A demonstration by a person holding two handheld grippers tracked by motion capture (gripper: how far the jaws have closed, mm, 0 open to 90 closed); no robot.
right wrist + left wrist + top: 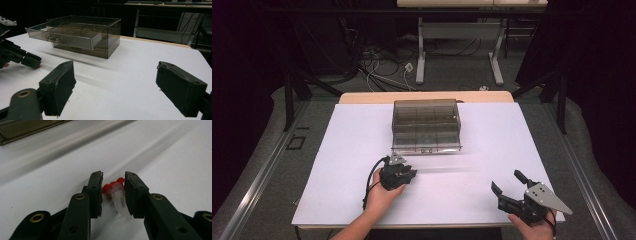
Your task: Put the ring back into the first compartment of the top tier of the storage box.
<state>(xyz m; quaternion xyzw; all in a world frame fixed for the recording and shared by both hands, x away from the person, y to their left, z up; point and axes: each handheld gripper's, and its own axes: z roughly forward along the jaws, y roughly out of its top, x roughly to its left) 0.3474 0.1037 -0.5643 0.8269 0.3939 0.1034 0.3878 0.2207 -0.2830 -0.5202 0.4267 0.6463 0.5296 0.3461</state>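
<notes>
A small red and clear plastic piece [113, 190] lies on the white table between the jaws of my left gripper [113, 186], which are closed in against it from both sides. In the high view my left gripper [408, 174] sits at the table's front middle, just in front of a smoky transparent drawer box [426, 125]. The box's upper drawer [67, 37] is pulled out. My right gripper [506, 181] rests at the front right, its jaws wide open with nothing between them [115, 87]. The right gripper view shows the left gripper [32, 62] low over the table.
The white table sheet [337, 165] has wide bare room left and right of the box. The box's edge [25, 128] lies just beyond my left gripper. Behind the table are floor cables [382, 70] and another table's legs [421, 55].
</notes>
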